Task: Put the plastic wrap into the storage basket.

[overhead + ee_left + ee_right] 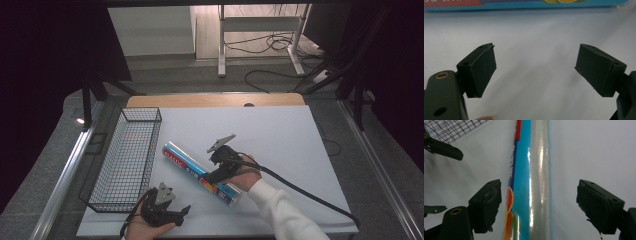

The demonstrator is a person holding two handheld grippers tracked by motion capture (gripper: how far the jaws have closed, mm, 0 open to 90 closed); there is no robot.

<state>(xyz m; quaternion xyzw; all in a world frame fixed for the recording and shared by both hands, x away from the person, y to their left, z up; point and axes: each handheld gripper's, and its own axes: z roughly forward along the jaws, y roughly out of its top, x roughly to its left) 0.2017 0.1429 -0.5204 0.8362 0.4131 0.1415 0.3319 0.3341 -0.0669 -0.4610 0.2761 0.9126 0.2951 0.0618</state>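
Note:
A long blue box of wrap (184,162) with red and orange print lies slantwise on the white table, just right of the wire basket. My right gripper (214,176) is open over the box's near half. In the right gripper view its jaws straddle the box (531,182) with a gap on both sides, my right gripper (539,205) not touching it. My left gripper (181,214) is open low at the table's front edge, pointing toward the box. The left gripper view has my left gripper (535,68) holding nothing, the box (524,3) lying across the top.
A black wire basket (141,109) stands along the left side of the white table sheet (280,135) with nothing seen inside it. A cable trails from the right gripper off the front right. Desk legs and cables stand on the floor beyond the table.

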